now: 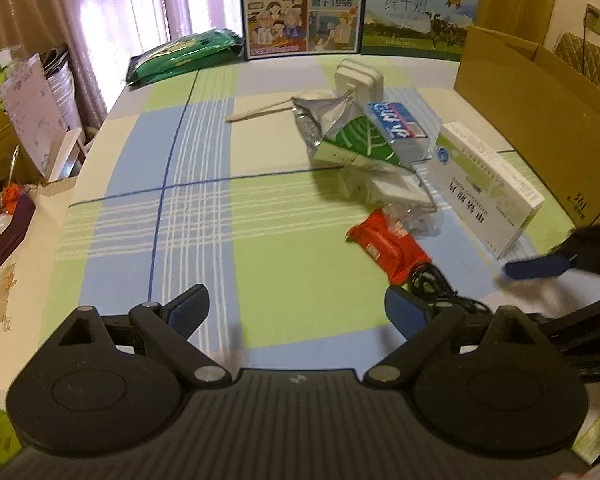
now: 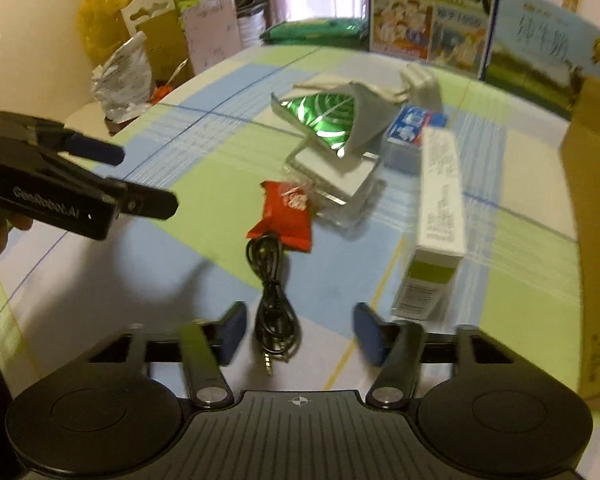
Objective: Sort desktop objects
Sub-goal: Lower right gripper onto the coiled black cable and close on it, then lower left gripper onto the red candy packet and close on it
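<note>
Hovering over the checked tablecloth [image 1: 148, 216], the left gripper [image 1: 296, 314] stands wide and empty. Right of it lie a red packet [image 2: 286, 216] and a black cable [image 2: 274, 300], the cable between the wide fingers of the right gripper [image 2: 300, 332]. The cardboard box [image 1: 540, 120] at far right hides its inside; only the right wrist view shows the cable's plug [image 2: 269, 364].

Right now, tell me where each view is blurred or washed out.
Left wrist view: bright curtain washes out, the right gripper is motion-smeared. Right wrist view: blurrier overall, the white box and milk cartons are smeared; both bend at the fisheye edges.
</note>
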Demonstrator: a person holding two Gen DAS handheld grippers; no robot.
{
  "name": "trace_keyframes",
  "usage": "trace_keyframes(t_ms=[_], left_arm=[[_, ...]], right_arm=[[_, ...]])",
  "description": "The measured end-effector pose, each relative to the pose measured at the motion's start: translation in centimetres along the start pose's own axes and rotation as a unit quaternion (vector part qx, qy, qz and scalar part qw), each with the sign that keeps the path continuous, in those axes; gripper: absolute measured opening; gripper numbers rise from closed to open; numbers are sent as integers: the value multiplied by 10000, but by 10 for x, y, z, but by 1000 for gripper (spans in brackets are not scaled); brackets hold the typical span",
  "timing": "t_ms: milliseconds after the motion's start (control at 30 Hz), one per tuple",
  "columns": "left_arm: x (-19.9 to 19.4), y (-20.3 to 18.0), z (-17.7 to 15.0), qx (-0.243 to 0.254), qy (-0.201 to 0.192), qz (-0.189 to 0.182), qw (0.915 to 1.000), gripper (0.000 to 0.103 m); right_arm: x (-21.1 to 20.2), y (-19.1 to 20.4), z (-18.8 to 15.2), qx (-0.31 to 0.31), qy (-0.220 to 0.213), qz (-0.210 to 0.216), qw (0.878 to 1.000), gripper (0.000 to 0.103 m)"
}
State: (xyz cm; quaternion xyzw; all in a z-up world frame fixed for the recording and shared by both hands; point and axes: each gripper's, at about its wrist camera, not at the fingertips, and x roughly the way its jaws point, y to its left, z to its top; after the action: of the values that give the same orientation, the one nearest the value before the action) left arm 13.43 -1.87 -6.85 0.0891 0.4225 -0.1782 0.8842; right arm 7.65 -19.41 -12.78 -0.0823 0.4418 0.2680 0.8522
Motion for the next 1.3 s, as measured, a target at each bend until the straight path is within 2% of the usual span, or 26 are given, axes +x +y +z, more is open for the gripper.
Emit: trace_keyframes(t_ms=[233, 300, 333, 533, 700, 1033, 1233, 1300], left_arm=[[11, -3, 4, 27, 169, -114, 9998, 92], [13, -2, 3, 14, 204, -98, 9997, 92], [13, -1, 3, 4, 213, -88, 9997, 92], [15, -4, 4, -6, 230, -120, 9997, 92], [21, -11, 4, 40, 237, -208, 9995, 92], [41, -25, 8, 62, 225, -455, 9987, 92], [57, -34, 17, -21, 170, -571, 9982, 88], [61, -37, 21, -35, 171, -613, 9980, 83]], right_arm=[[13, 12, 5, -409, 19, 20, 9992, 36], [15, 14, 6, -482, 4, -9, 9988, 30], [16, 15, 6, -503, -7, -13, 9987, 21], [10, 12, 3, -307, -21, -256, 9992, 19], [6, -4, 6, 92, -87, -535, 9985, 18], [6, -33, 20, 613, -227, -713, 9953, 18], [9, -57, 31, 899, -265, -820, 9922, 18], [9, -63, 32, 998, -268, -815, 9913, 18]])
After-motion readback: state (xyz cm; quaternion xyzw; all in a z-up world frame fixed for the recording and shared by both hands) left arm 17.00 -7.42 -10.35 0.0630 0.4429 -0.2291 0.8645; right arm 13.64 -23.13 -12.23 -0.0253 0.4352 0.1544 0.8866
